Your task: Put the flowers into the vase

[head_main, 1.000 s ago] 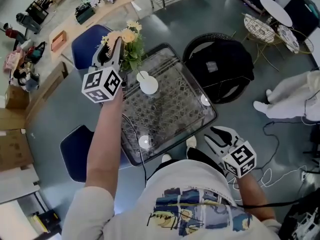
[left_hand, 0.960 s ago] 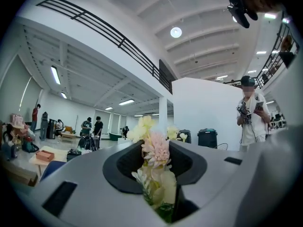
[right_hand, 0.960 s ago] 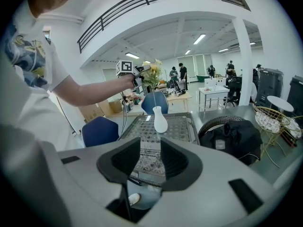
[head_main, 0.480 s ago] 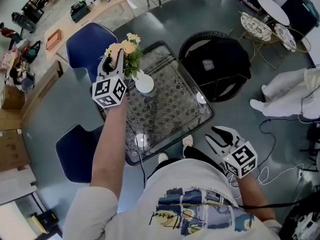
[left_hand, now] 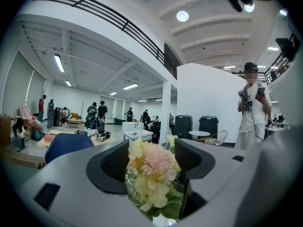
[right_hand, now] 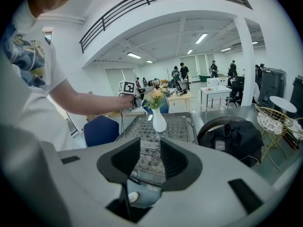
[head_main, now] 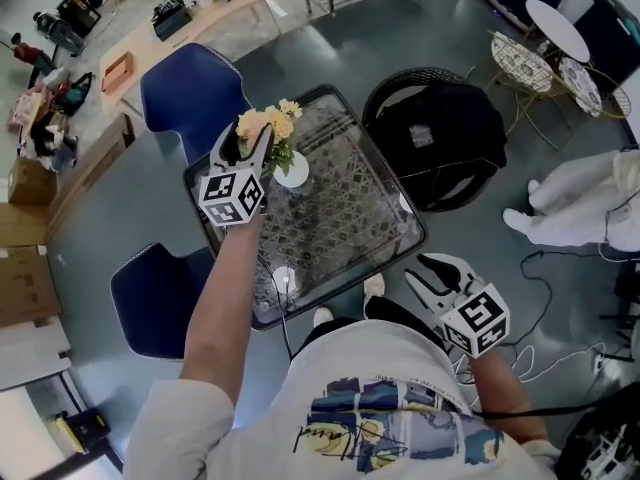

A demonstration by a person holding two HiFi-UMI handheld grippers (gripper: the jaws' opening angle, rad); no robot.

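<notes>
The bunch of pale yellow and pink flowers [head_main: 268, 125] stands with its stems in the white vase [head_main: 293, 172] on the far left part of the glass table [head_main: 345, 230]. My left gripper [head_main: 247, 141] is around the blooms [left_hand: 156, 167]; its jaws have just been opening and now stand apart on either side of the bunch, with gaps showing at the pads. The right gripper view shows the vase [right_hand: 158, 120] upright with the flowers [right_hand: 155, 97] on top. My right gripper [head_main: 432, 273] hangs open and empty off the table's near right corner.
Two blue chairs [head_main: 188, 86] [head_main: 160, 298] stand left of the table. A black bag on a round wicker seat [head_main: 440, 133] is on the right, and a person in white [head_main: 590, 203] sits beyond it. Cables lie on the floor at the right.
My left gripper came down with the flowers toward the vase, and its jaws now stand wider around the bunch. The right gripper has stayed in place.
</notes>
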